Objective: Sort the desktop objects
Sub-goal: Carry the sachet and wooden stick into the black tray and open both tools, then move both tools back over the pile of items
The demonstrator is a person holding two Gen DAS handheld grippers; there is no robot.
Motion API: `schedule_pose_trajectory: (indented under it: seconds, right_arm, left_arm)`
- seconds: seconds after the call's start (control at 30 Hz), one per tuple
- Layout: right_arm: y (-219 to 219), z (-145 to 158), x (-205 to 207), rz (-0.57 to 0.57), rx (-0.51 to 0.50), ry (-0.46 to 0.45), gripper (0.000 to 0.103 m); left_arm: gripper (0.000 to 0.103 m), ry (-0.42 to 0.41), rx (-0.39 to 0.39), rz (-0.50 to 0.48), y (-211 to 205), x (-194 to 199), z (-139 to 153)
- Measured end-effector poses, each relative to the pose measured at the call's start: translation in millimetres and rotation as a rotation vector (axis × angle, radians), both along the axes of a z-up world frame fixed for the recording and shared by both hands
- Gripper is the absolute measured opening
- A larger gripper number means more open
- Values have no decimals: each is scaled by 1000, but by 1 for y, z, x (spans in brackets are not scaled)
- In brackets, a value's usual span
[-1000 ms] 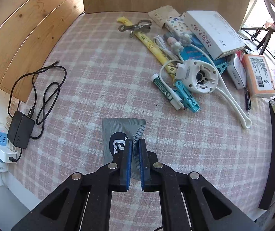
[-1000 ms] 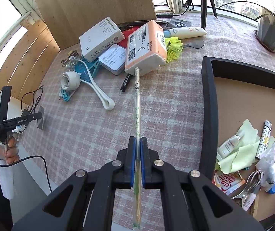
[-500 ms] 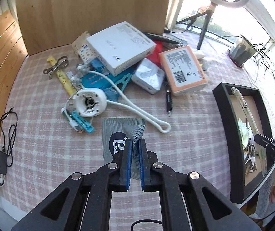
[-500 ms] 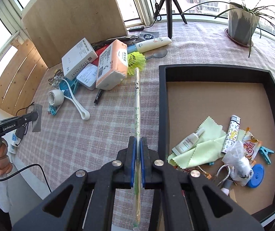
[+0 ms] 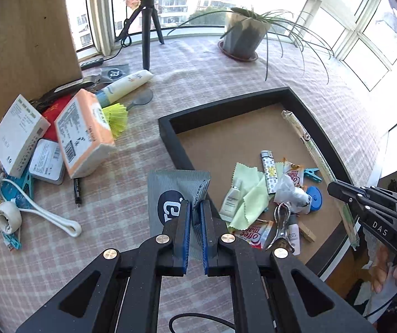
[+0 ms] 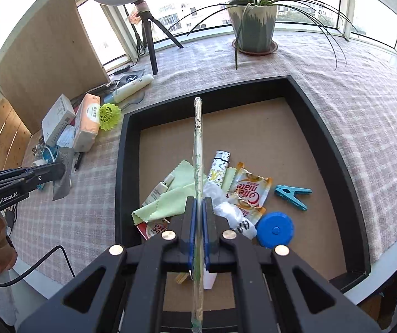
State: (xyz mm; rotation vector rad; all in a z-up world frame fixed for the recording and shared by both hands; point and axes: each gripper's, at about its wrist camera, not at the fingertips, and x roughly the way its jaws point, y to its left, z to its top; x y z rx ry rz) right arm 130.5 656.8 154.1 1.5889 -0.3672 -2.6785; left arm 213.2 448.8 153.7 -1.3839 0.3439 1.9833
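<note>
- The left gripper has its fingers clamped on a flat grey packet, held in the air beside the black tray. The packet looks light, thin and floppy, so a pinch at its lower edge suits it.
- The right gripper has its fingers clenched on a long thin wrapped stick above the tray. It seems stiff but slender, perhaps slippery in its clear sleeve; it is gripped towards one end, so it may swing.

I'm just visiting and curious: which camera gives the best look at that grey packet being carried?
The left wrist view. The grey packet fills the centre, logo facing the camera, pinched in the left gripper. The right wrist view shows it only small and edge-on at the far left.
</note>
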Motion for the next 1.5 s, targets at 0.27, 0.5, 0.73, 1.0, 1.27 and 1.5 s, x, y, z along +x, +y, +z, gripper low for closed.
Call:
schedule_pose_trajectory:
  seconds: [0.27, 0.5, 0.73, 1.0, 1.27, 1.5]
  right_arm:
    - [45, -5, 15, -76, 3, -19, 5]
    - [60, -2, 23, -94, 12, -15, 7]
    - [58, 7, 22, -84, 14, 7, 33]
    - [34, 11, 12, -45, -10, 38, 36]
    - [-7, 14, -10, 6, -39, 79, 36]
    - [-68, 14, -38, 141, -24, 56, 37]
  left_arm:
    - [6, 23, -10, -122, 70, 23, 1]
    - [8, 34, -27, -144, 96, 31, 2]
    - [13, 50, -31, -130, 93, 31, 4]
    - [15, 20, -34, -67, 57, 20, 0]
    - [19, 4, -43, 71, -17, -10, -5]
    - [21, -8, -48, 215, -95, -46, -9]
